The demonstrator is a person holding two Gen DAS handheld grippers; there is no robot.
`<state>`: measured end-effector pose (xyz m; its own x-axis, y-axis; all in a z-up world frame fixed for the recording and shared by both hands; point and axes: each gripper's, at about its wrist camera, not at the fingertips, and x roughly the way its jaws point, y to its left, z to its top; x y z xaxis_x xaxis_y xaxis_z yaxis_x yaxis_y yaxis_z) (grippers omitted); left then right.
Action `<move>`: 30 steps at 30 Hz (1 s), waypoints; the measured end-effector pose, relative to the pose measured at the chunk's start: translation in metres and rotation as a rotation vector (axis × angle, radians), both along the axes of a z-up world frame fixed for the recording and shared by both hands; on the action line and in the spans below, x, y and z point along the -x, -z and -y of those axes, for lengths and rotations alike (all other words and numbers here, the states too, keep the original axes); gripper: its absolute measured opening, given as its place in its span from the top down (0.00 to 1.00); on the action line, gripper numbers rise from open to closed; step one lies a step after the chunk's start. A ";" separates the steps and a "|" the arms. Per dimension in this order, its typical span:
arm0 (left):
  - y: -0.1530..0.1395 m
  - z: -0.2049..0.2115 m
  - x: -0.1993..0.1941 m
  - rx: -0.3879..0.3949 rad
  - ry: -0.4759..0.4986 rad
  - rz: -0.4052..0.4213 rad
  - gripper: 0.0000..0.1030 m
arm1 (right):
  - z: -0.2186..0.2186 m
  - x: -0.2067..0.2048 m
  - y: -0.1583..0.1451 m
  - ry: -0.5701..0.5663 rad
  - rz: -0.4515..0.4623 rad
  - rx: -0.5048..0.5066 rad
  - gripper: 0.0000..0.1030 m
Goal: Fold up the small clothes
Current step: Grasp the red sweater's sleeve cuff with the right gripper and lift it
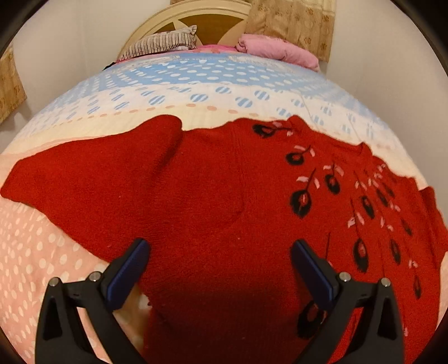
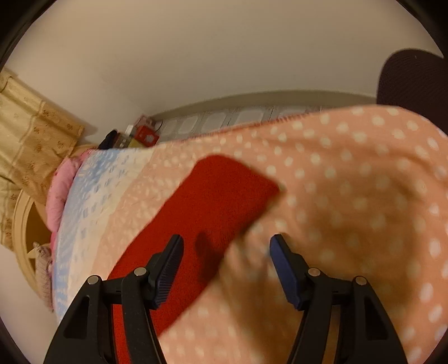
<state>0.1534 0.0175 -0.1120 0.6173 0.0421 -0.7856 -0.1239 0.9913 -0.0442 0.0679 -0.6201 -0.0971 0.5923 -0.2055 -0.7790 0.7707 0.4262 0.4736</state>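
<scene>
On the bed (image 1: 196, 92), over a quilt printed in blue, cream and peach bands with pale dots, a red knitted sweater (image 1: 196, 190) lies spread flat, its front patterned with black feather shapes and small pink leaves toward the right side of the left wrist view. One sleeve (image 1: 92, 173) stretches out to the left across the peach dotted part. The left claw (image 1: 219, 252) hangs just above the sweater's lower body with its jaws released and wide apart, nothing between the blue pads, its shadow dark on the knit below. At the head of the bed sit a striped pillow (image 1: 165, 42) and a pink bundle of cloth (image 1: 277, 50), with a cream headboard (image 1: 196, 16) behind.

In the right wrist view, which is blurred, the right claw (image 2: 226, 243) stands partly spread over the edge of a red sleeve (image 2: 212, 201) where it meets the peach dotted quilt (image 2: 350, 182); the pads press on nothing. A gold curtain (image 2: 30, 134) hangs at the left, and small boxes (image 2: 140, 134) sit on the floor by the wall.
</scene>
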 end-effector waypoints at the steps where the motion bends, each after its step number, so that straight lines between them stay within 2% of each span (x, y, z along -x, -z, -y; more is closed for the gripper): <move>1: 0.001 0.003 0.000 -0.016 0.002 -0.006 0.00 | 0.004 -0.006 0.001 -0.004 0.002 0.015 0.37; 2: 0.001 0.003 -0.001 -0.024 0.002 -0.007 0.00 | 0.008 -0.010 0.002 -0.006 0.002 0.019 0.40; 4: 0.001 0.002 0.001 -0.020 0.002 -0.007 0.00 | 0.017 -0.013 0.007 0.004 0.002 0.010 0.54; 6: 0.000 0.001 0.001 -0.014 0.002 -0.007 0.00 | 0.023 -0.011 0.011 0.003 0.001 -0.003 0.88; 10: 0.000 0.000 0.001 -0.015 0.001 -0.008 0.00 | 0.036 0.006 0.009 -0.006 0.077 -0.045 0.94; 13: 0.000 0.001 0.000 -0.013 0.001 -0.007 0.00 | 0.036 0.020 -0.015 0.011 0.112 0.032 0.94; 16: 0.000 0.001 0.000 -0.012 0.001 -0.006 0.00 | 0.034 0.027 -0.043 0.014 0.095 0.115 0.95; 20: 0.001 0.001 -0.001 -0.009 0.001 -0.005 0.00 | 0.021 0.027 -0.078 -0.026 0.118 0.176 0.95; 24: 0.000 0.000 0.000 0.004 0.001 0.000 0.00 | -0.023 0.006 -0.112 -0.142 0.105 0.263 0.95; 30: -0.001 -0.003 0.001 0.029 0.001 0.011 0.00 | -0.136 -0.025 -0.157 -0.363 0.142 0.400 0.95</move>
